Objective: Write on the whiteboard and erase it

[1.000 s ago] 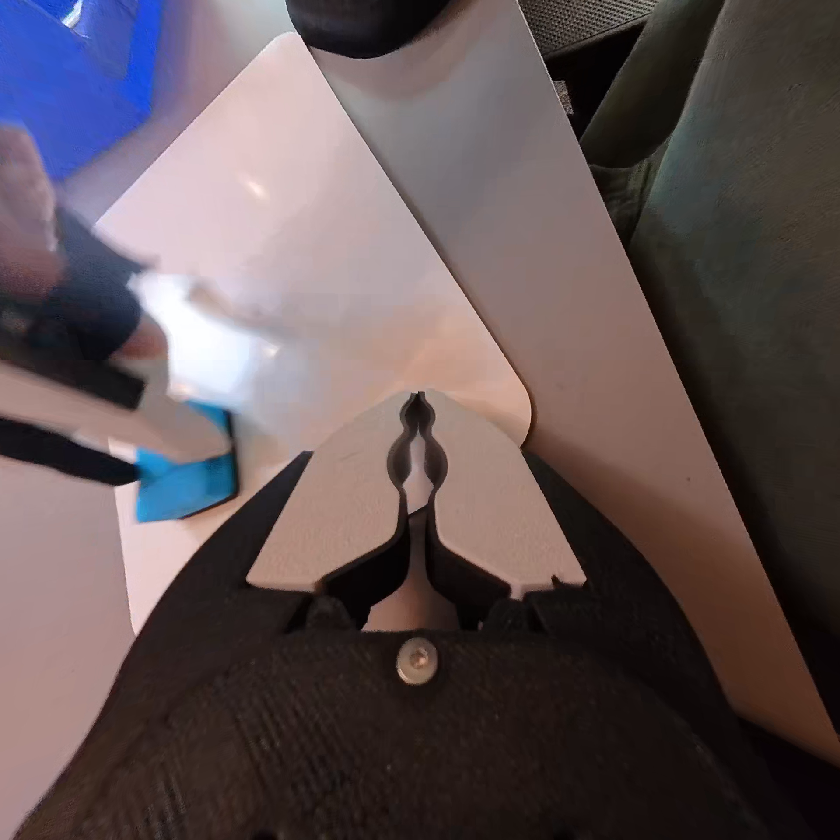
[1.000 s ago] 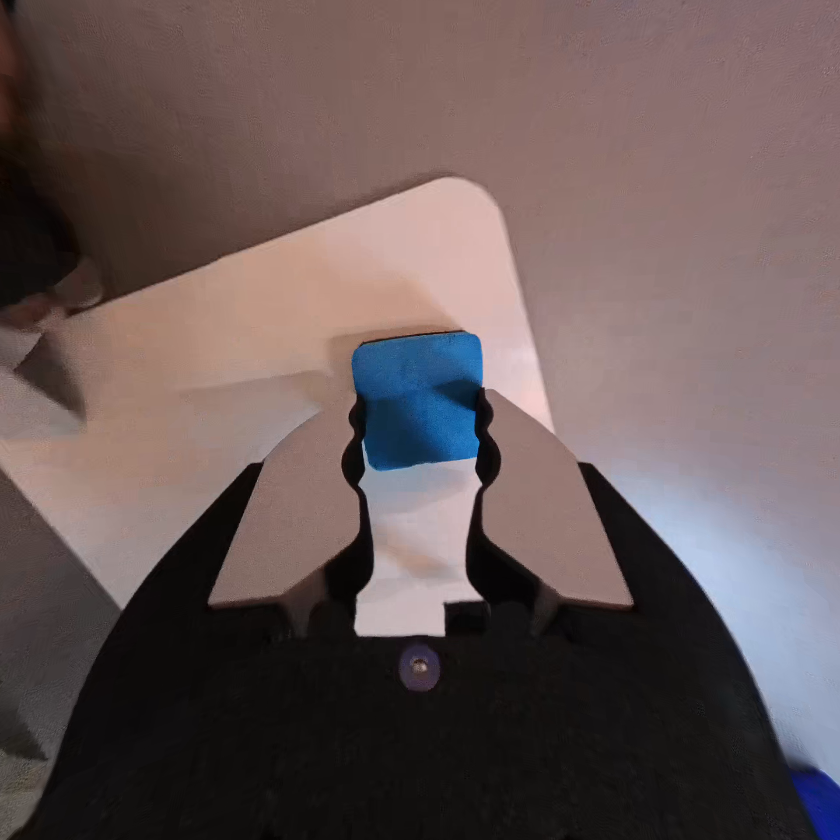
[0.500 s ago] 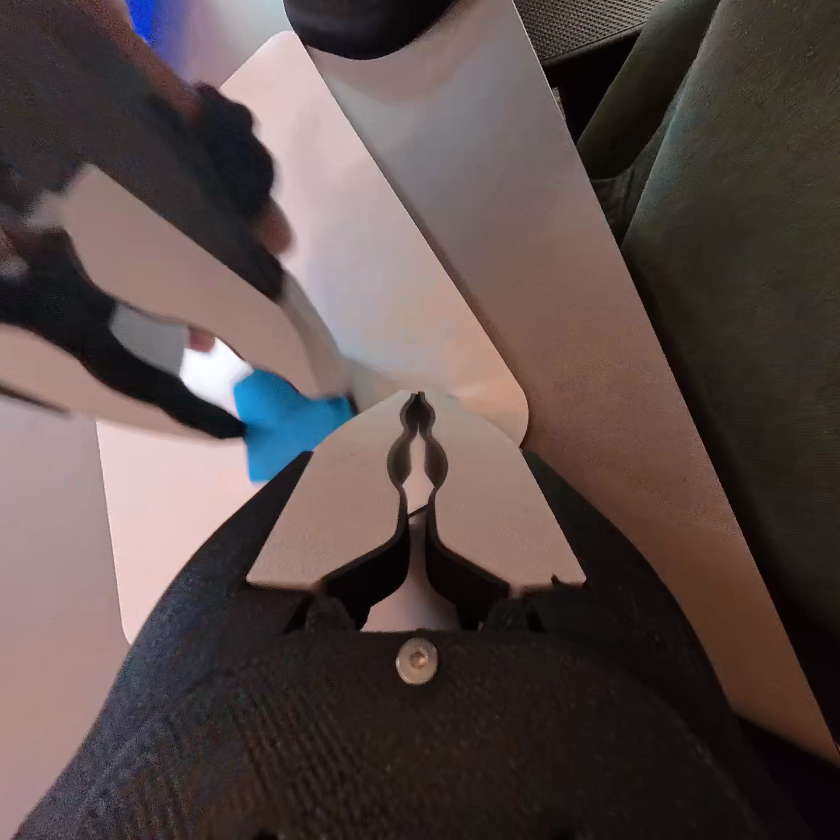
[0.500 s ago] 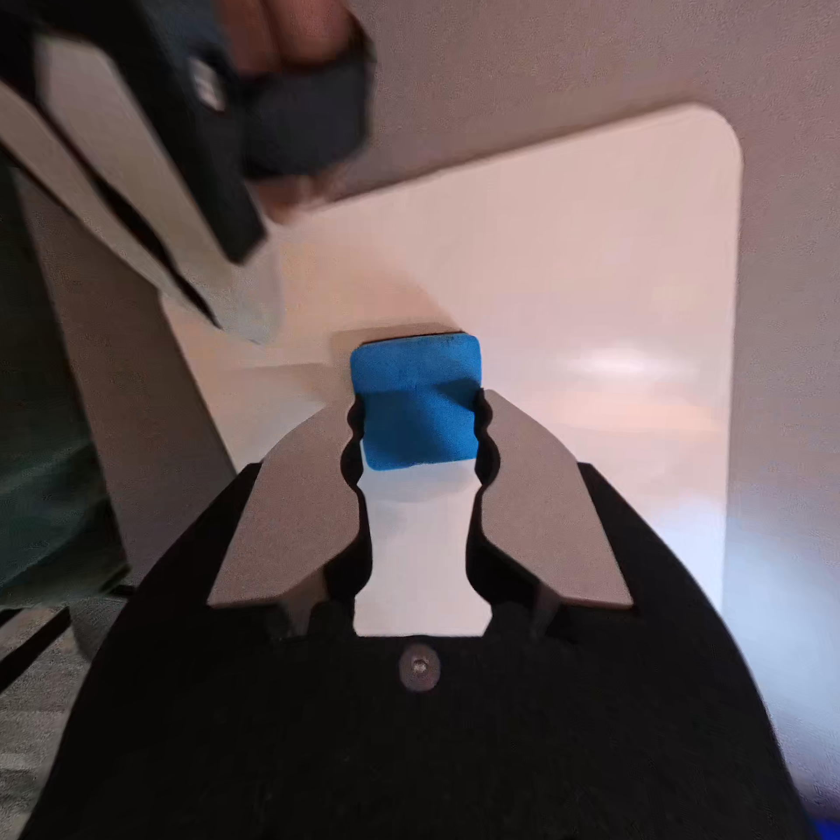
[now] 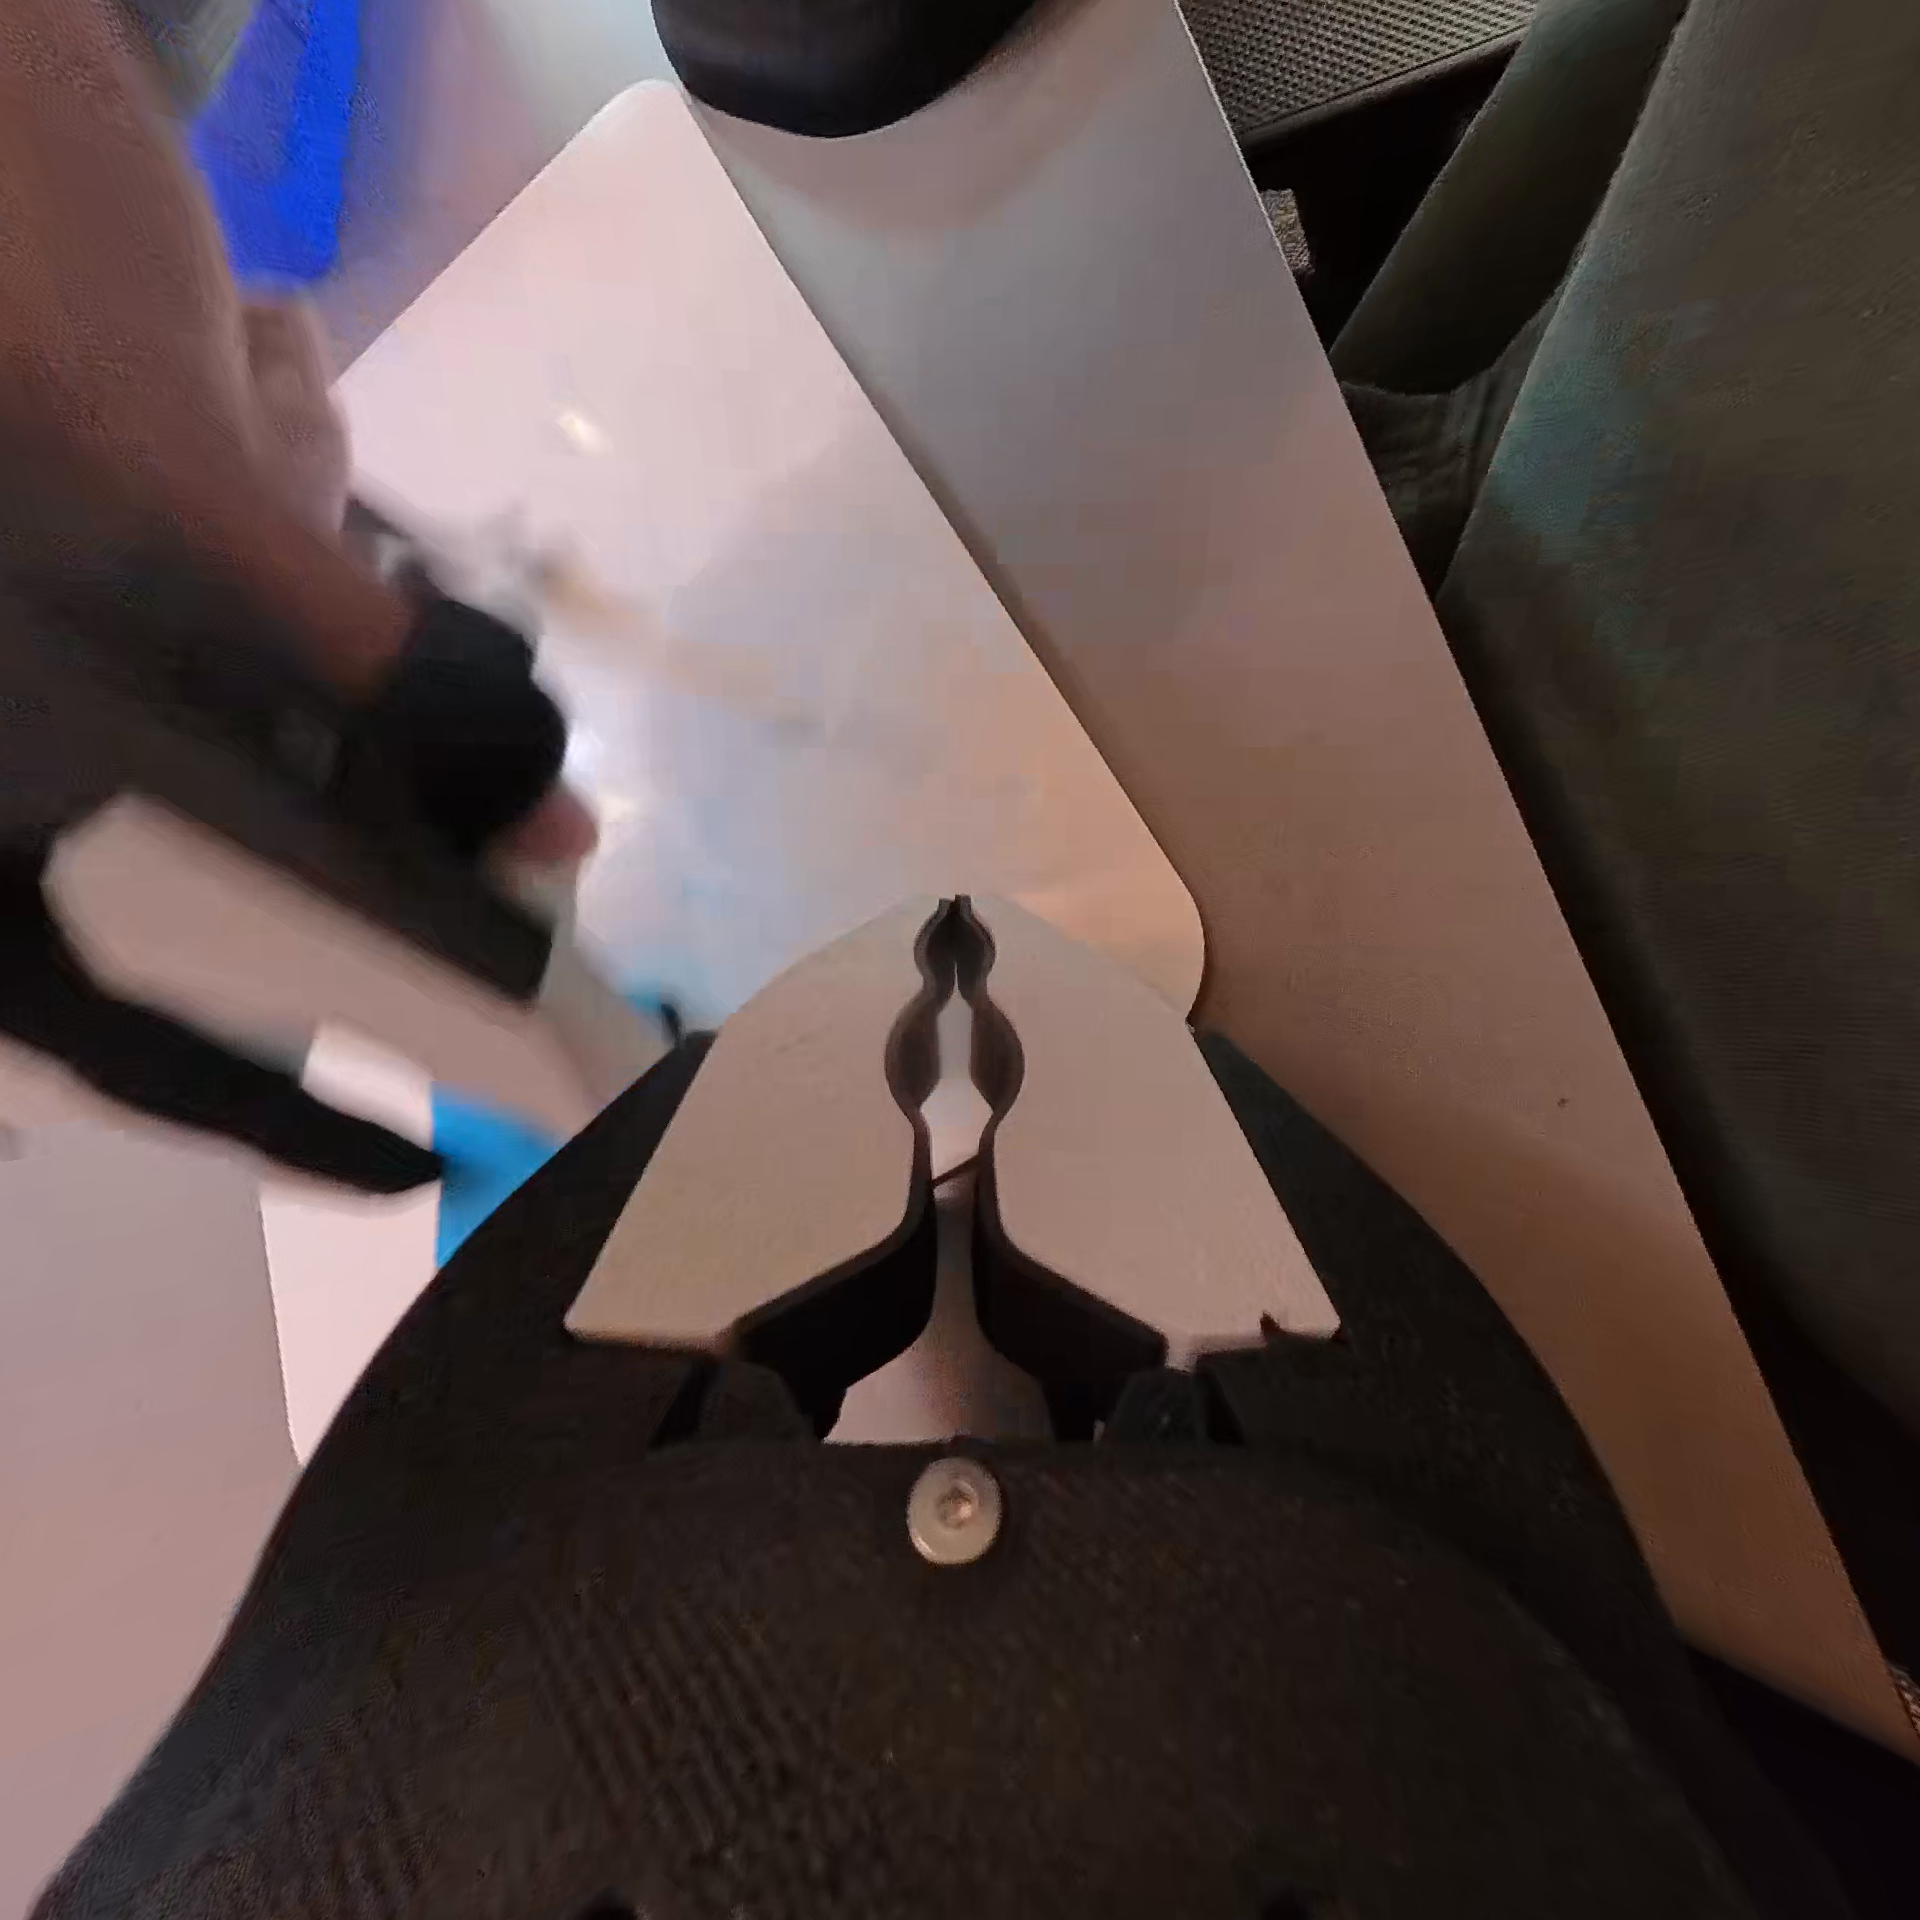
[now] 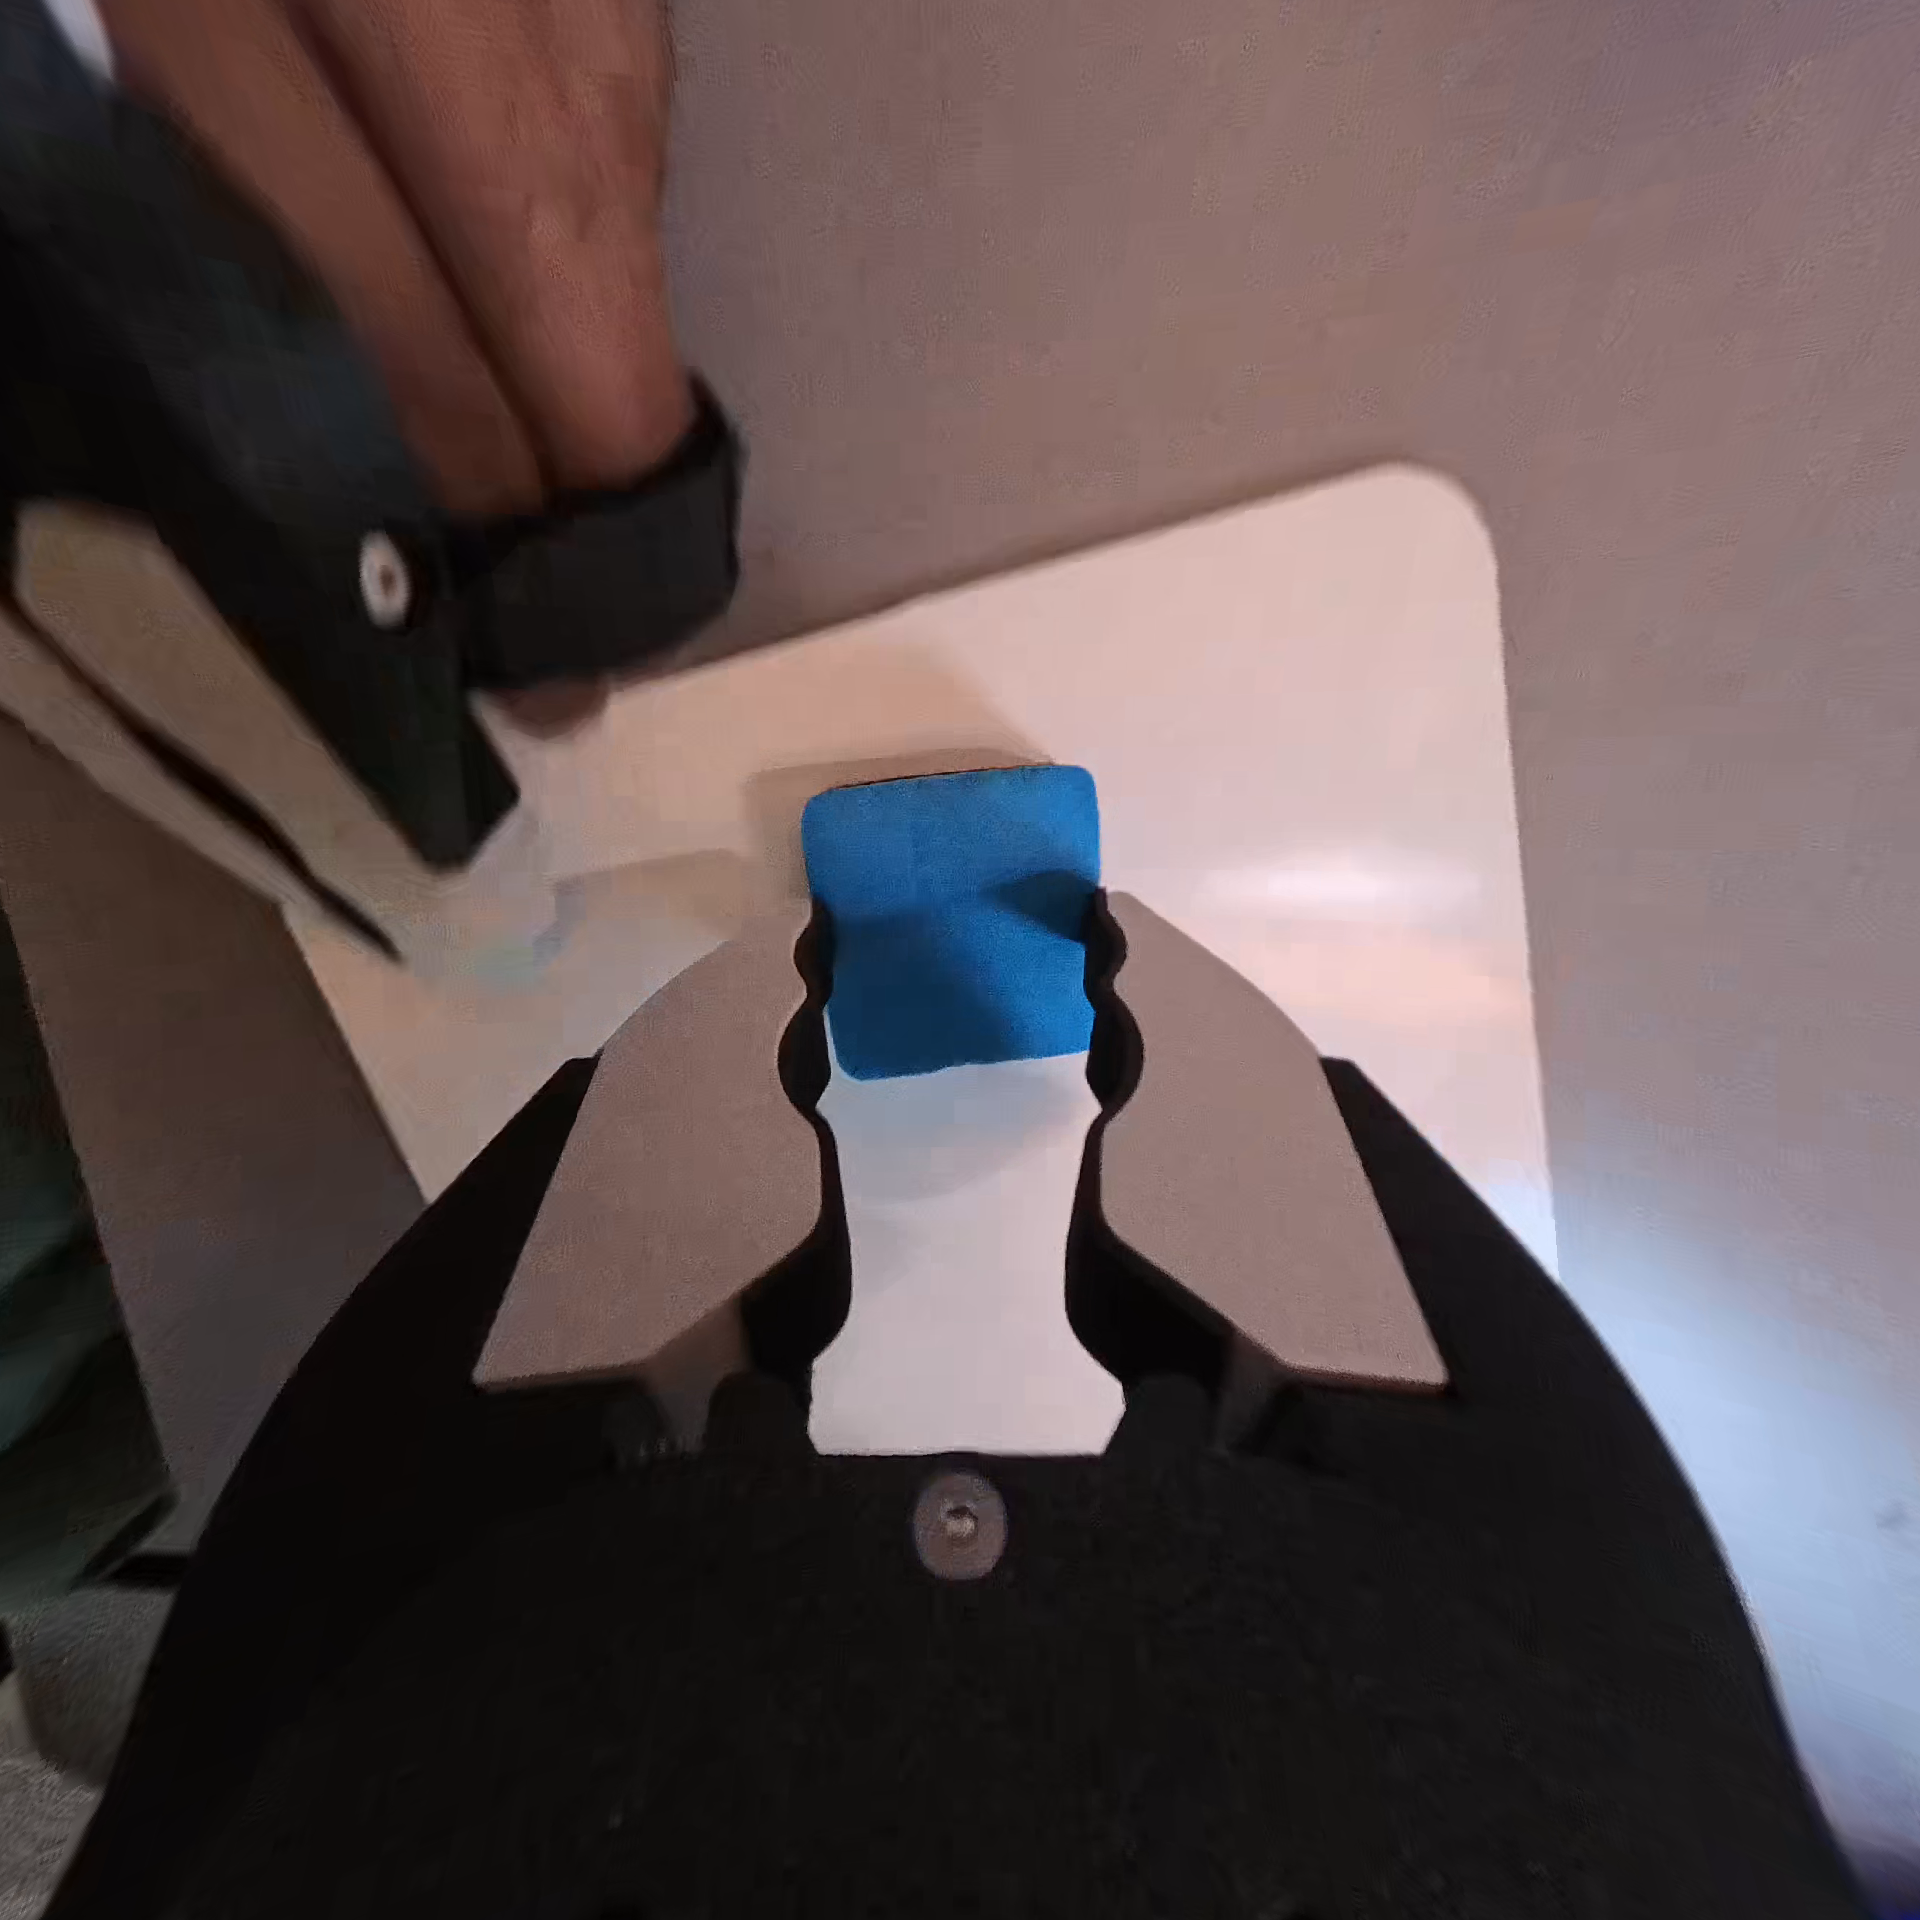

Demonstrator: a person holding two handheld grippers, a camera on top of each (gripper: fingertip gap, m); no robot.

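The whiteboard (image 5: 727, 540) lies flat on a grey table, and I see no marks on it. My left gripper (image 5: 956, 909) is shut, with its tips at the board's near corner. My right gripper (image 6: 956, 909) is shut on a blue eraser (image 6: 951, 914) and holds it against the whiteboard (image 6: 1299, 748). In the left wrist view the right gripper (image 5: 343, 1143) is a blur at the left, with the eraser (image 5: 488, 1153) at its tip, close beside my left gripper. In the right wrist view the left gripper (image 6: 384, 940) points down at the board's left corner.
The grey table (image 5: 1143, 499) runs along the board's right side, its edge next to a person's green trousers (image 5: 1683, 727). A black object (image 5: 831, 52) sits at the far end. A blue thing (image 5: 281, 156) is at the far left. A hand (image 6: 499, 208) holds the left gripper.
My right gripper has swept the eraser across the board toward the left gripper's corner. The left gripper has stayed shut at the corner.
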